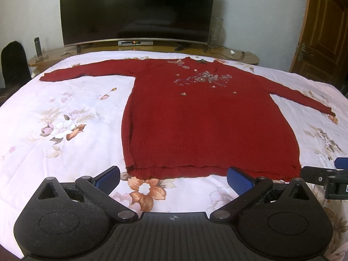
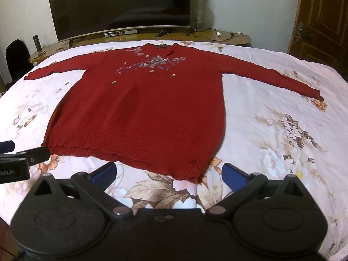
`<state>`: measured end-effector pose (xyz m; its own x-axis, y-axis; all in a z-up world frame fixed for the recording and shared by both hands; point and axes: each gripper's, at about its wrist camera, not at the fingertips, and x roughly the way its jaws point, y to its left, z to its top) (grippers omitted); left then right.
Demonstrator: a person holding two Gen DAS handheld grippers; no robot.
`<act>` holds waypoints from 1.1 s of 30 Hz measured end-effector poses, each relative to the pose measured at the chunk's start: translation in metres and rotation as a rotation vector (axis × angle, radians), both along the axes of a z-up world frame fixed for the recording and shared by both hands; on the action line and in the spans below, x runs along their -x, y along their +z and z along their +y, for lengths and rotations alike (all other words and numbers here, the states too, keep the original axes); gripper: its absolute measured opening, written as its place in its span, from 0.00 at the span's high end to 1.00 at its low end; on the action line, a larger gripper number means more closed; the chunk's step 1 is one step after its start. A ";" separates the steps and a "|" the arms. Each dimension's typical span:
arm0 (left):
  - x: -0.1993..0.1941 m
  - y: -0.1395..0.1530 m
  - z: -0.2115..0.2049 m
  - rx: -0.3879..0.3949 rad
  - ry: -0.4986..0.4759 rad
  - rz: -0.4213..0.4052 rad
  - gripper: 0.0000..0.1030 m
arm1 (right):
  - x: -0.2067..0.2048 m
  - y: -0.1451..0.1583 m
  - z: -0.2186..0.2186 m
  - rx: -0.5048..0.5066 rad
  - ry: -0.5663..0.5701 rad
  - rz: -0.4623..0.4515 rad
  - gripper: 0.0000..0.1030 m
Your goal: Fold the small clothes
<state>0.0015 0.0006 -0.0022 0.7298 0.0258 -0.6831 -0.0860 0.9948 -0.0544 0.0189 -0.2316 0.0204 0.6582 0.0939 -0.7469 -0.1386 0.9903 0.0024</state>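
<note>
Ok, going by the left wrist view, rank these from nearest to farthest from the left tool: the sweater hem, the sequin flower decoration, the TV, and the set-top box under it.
From the left tool, which is open:
1. Sweater hem, just ahead of the fingers.
2. Sequin flower decoration, on the chest, slightly right.
3. Set-top box, on the stand beyond the bed.
4. TV, standing over the box; those two are too close to call.

red knit sweater (image 1: 208, 126) lies flat, unfolded, sleeves spread, beaded chest.

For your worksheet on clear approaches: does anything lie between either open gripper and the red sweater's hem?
Nothing visible does. Only bare floral bedspread separates the left gripper and right gripper from the red sweater.
</note>
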 end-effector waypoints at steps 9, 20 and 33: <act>-0.001 0.000 0.001 0.000 -0.001 0.001 0.00 | 0.000 0.000 0.002 0.002 0.002 0.003 0.00; -0.008 0.001 0.002 -0.019 -0.016 0.008 0.00 | -0.004 -0.002 0.003 0.013 -0.006 0.001 0.00; -0.076 0.013 0.000 -0.022 -0.015 -0.026 0.00 | -0.046 0.007 -0.043 0.020 -0.107 -0.072 0.00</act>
